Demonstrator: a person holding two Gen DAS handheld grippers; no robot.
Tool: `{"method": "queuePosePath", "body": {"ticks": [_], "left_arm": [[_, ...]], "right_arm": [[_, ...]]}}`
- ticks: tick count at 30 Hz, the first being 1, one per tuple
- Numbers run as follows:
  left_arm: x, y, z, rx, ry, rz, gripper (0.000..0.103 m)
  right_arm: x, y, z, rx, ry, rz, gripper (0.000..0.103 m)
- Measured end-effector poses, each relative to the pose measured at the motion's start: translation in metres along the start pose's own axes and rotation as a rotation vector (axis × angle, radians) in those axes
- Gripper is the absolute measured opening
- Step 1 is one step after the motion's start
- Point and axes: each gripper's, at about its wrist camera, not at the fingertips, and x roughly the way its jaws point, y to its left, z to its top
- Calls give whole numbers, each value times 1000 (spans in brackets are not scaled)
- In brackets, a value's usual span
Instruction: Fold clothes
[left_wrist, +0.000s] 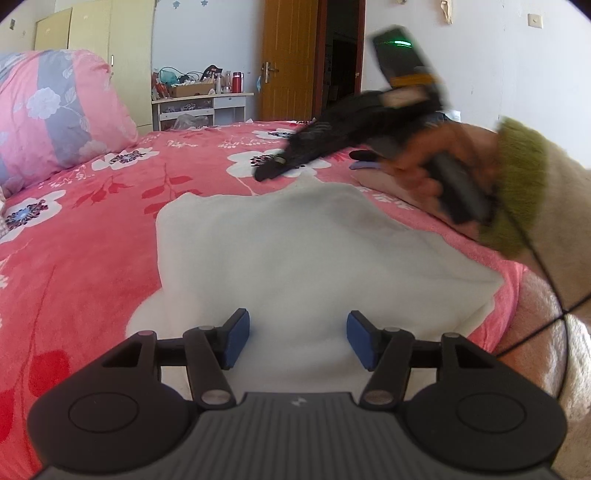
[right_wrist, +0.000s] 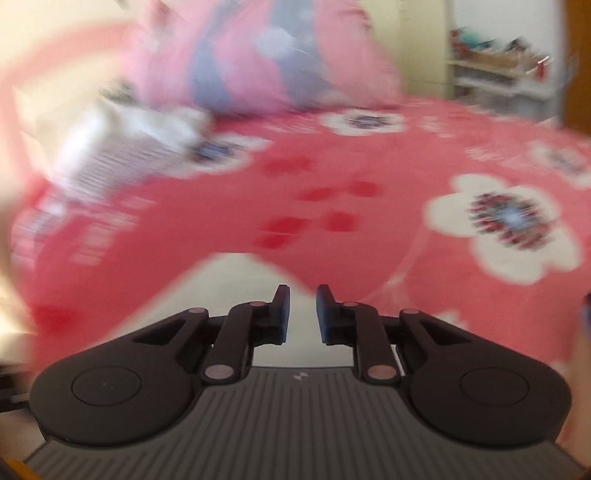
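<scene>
The bed (left_wrist: 92, 236) fills most of both views, covered in a coral-pink spread printed with white flowers and red leaves. One big pink and grey flowered pillow (left_wrist: 55, 110) sits at the upper left of the left wrist view.

On the spread lies one white garment (left_wrist: 295, 243), soft and fleecy-looking, spread nearly flat with a few shallow creases and an uneven outline. It takes up the centre and lower middle of the left wrist view. In the right wrist view only a pale strip of it (right_wrist: 236, 273) shows at the lower centre, and that whole picture is smeared with motion.

There are two tongs. The left tongs (left_wrist: 297, 339) sit at the bottom centre of their own view, jaws spread apart over the near part of the garment; the blue pads (left_wrist: 238, 332) stand clear of each other with nothing pinched between them, so they are released. Whether the pads rest on the cloth I cannot tell.

The right tongs (right_wrist: 303, 314) stand with jaws almost together, a narrow gap between them, white cloth visible behind the gap; I cannot tell whether they pinch any of it. In the left wrist view the same tongs (left_wrist: 269, 171) appear blurred at the upper right, tips just beyond the garment's far edge, carried by a hand (left_wrist: 443, 166) in an olive-green cuff (left_wrist: 517, 184).
</scene>
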Motion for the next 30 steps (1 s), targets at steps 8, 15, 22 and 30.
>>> {"method": "queuePosePath", "body": {"ticks": [8,15,22,30], "left_arm": [[-1,2,3,-27,3,7,60],[-2,1,3,-40,1,6,60],[-1,2,4,-56,3,13,60],[-2,-2,6,-50,22,30,60]], "right_arm": [[-38,-40,-34,176,-22,-169,7],[-61,1,-66,105,-3,-61,10],[-118,4,-91,244,-163,-175,12],[-126,33,-154,238,-98,-133,11]]}}
